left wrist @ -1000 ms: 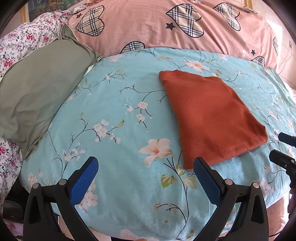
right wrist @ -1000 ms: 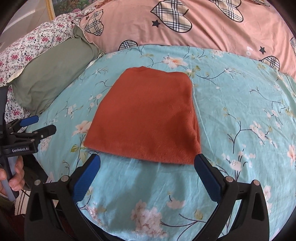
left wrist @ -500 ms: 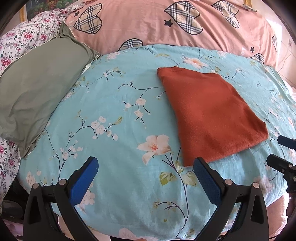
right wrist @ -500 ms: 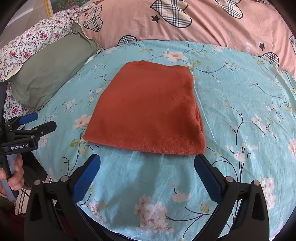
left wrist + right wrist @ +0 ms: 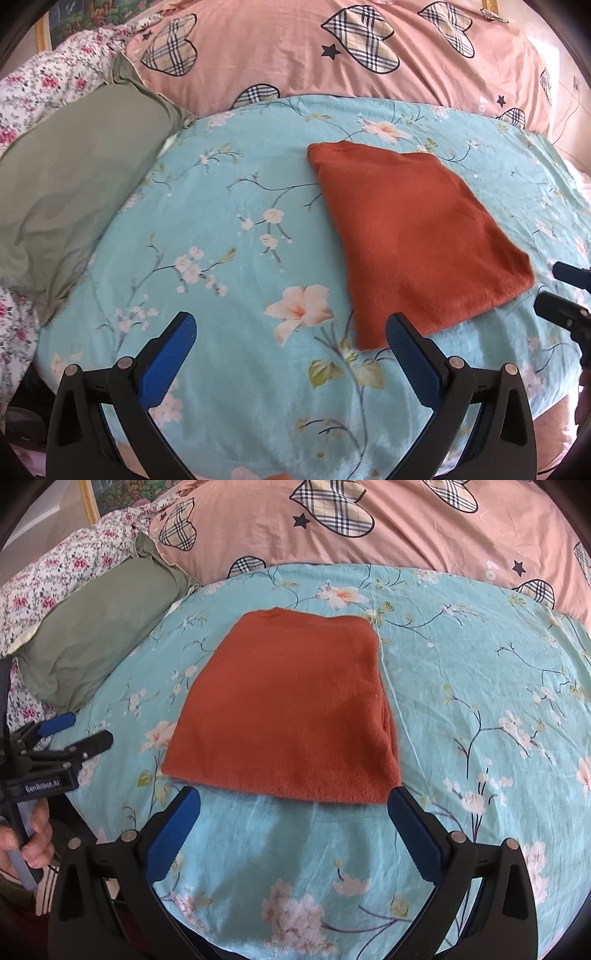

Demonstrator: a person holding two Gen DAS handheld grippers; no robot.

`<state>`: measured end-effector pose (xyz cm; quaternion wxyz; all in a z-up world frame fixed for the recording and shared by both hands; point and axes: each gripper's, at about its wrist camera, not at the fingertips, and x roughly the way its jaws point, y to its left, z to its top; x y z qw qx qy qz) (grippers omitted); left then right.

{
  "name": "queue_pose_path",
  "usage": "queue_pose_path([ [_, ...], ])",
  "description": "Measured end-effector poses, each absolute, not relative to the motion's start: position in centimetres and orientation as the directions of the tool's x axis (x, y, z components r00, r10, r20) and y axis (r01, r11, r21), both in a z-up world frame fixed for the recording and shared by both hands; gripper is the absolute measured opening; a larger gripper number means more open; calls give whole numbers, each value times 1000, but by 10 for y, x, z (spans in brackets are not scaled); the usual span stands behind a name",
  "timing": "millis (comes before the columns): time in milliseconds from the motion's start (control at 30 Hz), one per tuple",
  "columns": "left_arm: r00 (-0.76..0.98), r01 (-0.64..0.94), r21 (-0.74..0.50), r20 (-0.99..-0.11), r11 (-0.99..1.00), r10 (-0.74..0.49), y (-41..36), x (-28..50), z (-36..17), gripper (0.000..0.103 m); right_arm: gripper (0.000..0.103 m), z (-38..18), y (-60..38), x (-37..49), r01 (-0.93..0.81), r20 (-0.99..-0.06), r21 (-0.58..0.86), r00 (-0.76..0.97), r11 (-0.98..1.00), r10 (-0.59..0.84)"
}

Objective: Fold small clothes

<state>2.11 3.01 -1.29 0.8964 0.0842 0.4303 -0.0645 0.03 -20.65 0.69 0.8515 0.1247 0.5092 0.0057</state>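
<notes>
A rust-orange knitted garment [image 5: 413, 240] lies folded into a flat rectangle on the turquoise floral bedspread [image 5: 221, 229]. It also shows in the right wrist view [image 5: 291, 709], straight ahead. My left gripper [image 5: 291, 332] is open and empty, just short of the garment's near left corner. My right gripper [image 5: 293, 805] is open and empty, its fingers just in front of the garment's near edge. The right gripper also shows at the right edge of the left wrist view [image 5: 565, 291], and the left gripper at the left of the right wrist view [image 5: 77, 734].
A green pillow [image 5: 70, 192] lies at the left of the bedspread. A pink quilt with checked hearts [image 5: 332, 48] runs along the back. A floral sheet [image 5: 44, 92] lies at the far left. The bed's near edge falls away below the grippers.
Both grippers have drawn slightly back from the garment and stayed open. The garment has not moved.
</notes>
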Motion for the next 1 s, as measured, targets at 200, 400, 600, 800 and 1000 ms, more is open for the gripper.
queue_pose_path([
  [200,570,229,-12,-809,973,-144,21,55,-22,103,101,-6,-236,31,195,-852,277,502,941,147],
  [400,476,216,-160,-844,963,-247,20,109,-43,103,99,-32,-271,75,276,-855,314,498,908,144],
  [600,419,204,-237,-856,950,-303,11,143,-63,103,73,-64,-302,123,335,-869,370,454,867,196],
  [800,413,215,-269,-846,939,-337,-3,164,-75,102,44,-97,-323,158,378,-852,466,435,800,291],
  [1000,438,250,-255,-831,934,-344,-15,169,-71,101,7,-31,-312,145,239,-741,533,595,811,312],
])
